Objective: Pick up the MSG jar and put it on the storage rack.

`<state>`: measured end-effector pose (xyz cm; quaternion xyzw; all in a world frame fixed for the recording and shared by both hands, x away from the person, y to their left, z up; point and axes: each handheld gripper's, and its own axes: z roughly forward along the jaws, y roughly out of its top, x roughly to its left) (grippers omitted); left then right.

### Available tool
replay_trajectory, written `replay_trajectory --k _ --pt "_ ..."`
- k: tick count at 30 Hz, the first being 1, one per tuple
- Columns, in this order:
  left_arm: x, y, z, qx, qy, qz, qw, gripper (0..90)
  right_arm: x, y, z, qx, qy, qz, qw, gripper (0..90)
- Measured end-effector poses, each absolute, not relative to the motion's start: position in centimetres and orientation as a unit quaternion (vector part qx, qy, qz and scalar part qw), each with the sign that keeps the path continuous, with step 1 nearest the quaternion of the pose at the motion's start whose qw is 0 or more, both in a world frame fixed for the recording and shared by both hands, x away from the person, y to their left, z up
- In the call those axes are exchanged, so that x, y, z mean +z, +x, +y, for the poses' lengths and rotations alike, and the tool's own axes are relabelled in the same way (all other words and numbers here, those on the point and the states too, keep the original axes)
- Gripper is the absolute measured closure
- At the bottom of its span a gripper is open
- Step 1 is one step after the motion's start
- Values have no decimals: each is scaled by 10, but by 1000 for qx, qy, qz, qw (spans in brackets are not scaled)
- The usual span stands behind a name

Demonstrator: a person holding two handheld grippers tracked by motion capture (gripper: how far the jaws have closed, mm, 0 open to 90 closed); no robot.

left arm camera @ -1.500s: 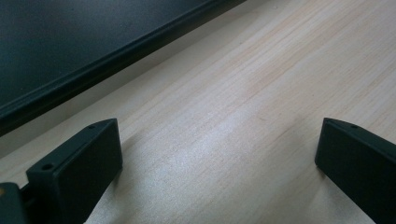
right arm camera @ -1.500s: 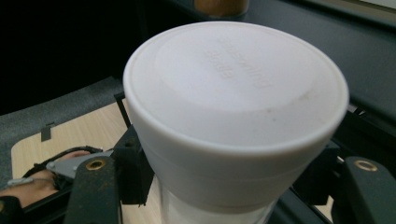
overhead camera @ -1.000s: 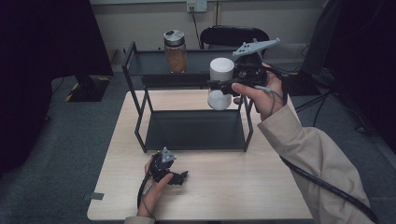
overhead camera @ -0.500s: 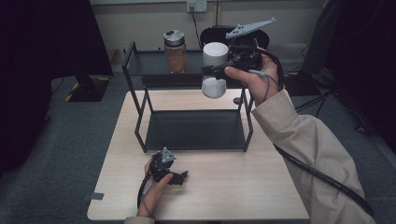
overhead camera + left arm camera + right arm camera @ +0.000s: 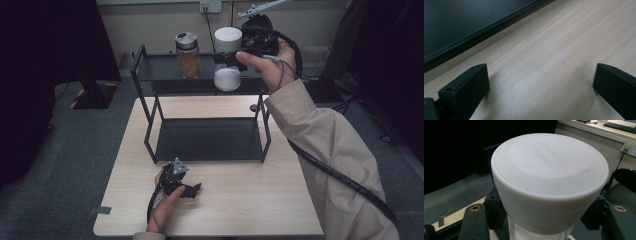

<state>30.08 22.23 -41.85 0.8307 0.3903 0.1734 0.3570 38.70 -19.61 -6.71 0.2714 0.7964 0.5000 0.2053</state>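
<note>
White plastic caps the jar [image 5: 228,59] that the right gripper [image 5: 239,54] holds up in the air at about one o'clock in the high view, above the back half of the table and level with the upper tier of the black metal rack [image 5: 150,130]. The jar stands upright, its broad white lid on top and a pale body showing below the jaws, which clamp it from both sides just under the lid. In the right gripper view the lid [image 5: 549,177] sits right before the camera, with faint raised lettering on its flat top, too blurred to read, and a black jaw pressed against each side of it. A second jar [image 5: 188,55], holding something brown under a metal lid, stands on the rack's top shelf [image 5: 160,67] at about eleven o'clock, just beside the held jar and apart from it. The rack's lower shelf [image 5: 207,139] is a dark flat tray at the centre of the light wooden table [image 5: 260,200]. At about seven o'clock the left gripper [image 5: 196,189] rests on the tabletop in the person's left hand [image 5: 162,197], near the front edge of the rack. In the left gripper view its jaws stand wide apart with nothing between them but bare wood grain, and the rim of the lower shelf [image 5: 486,32] runs across at ten o'clock.
</note>
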Motion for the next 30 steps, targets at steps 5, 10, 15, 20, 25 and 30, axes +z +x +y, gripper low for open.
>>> replay_trajectory --k 5,10,15,20,25,30 --pt "-419 301 222 174 831 390 357 0 -59 393 -188 492 275 798 214 348" --pt "-419 301 222 174 831 390 357 0 -60 403 -180 487 283 797 219 347" --pt "-419 301 222 174 831 390 357 0 -62 414 -174 487 294 791 225 347" --pt "-419 301 222 174 831 390 357 0 -64 422 -169 487 303 786 230 347" --pt "-419 301 222 174 831 390 357 0 -65 429 -165 486 312 781 235 347" --pt "-419 301 222 174 831 391 357 0 -68 435 -164 487 322 776 239 346"
